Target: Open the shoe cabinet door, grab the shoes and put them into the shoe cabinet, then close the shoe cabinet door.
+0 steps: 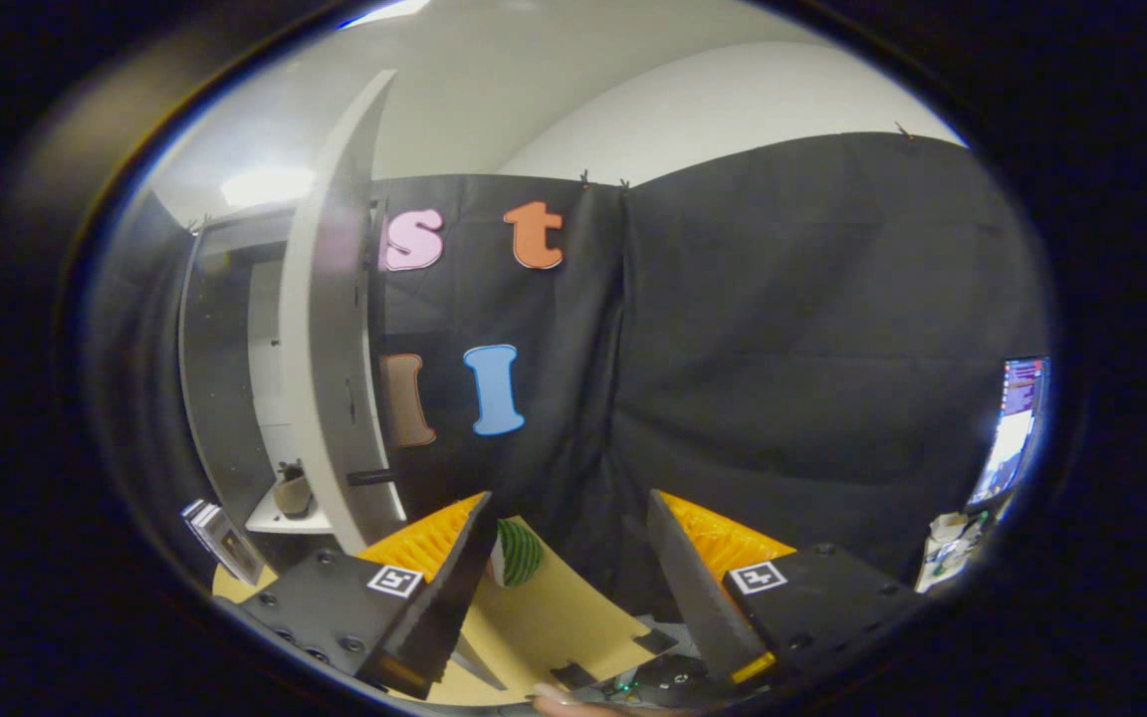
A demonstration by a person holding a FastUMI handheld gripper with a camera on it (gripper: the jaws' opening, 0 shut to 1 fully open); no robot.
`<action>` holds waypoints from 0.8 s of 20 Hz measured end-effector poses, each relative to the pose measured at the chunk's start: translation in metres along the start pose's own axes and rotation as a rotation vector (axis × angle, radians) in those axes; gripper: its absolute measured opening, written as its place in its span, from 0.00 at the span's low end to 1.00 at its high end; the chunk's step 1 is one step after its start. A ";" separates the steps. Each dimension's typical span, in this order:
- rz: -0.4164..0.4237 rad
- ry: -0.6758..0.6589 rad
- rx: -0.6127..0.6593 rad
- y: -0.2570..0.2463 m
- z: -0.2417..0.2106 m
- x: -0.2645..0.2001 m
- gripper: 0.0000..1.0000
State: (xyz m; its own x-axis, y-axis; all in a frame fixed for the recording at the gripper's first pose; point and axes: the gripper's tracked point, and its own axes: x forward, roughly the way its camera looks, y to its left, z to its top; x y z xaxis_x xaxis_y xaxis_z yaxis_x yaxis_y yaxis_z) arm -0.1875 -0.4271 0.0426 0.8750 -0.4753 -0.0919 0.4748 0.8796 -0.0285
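We see the tall pale shoe cabinet (235, 378) far off on the left. Its long curved white door (330, 329) stands open, edge toward us, with a small dark handle (370, 477) sticking out low down. So we think the first job, opening the door, is done.

On a white shelf (275, 520) inside the cabinet sits a small tan shoe (292, 492). We think the shoe job is done too, or partly done. It is tiny and dim, so we cannot tell if it is one shoe or two.

Our gripper (566, 578) points at the black cloth wall (783, 349), to the right of the cabinet. Its two fingers are spread wide apart and hold nothing. Between them, low down, we see a flat tan cardboard sheet (544, 622) with a round green striped thing (516, 554) at its far end, just by the left finger. We cannot tell what that is.

What is left, we think, is closing the door. The gripper must go left to reach it.

The top of the cabinet is dark and hard to see into. A bright screen (1014, 428) is far on the right, and a small dark box (223, 543) lies near the cabinet's foot.
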 end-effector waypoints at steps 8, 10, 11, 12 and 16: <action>0.301 0.006 -0.023 0.052 -0.005 0.070 0.96; 0.342 -0.002 -0.020 0.061 -0.004 0.075 0.96; 0.358 -0.007 -0.017 0.063 -0.002 0.077 0.96; 0.371 -0.012 -0.012 0.066 0.000 0.076 0.96; 0.408 -0.027 0.000 0.077 0.001 0.076 0.94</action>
State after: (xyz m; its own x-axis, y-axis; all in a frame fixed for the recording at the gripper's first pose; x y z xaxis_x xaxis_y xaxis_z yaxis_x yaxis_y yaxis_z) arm -0.0842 -0.3960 0.0346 0.9937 -0.0881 -0.0699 0.0886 0.9961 0.0048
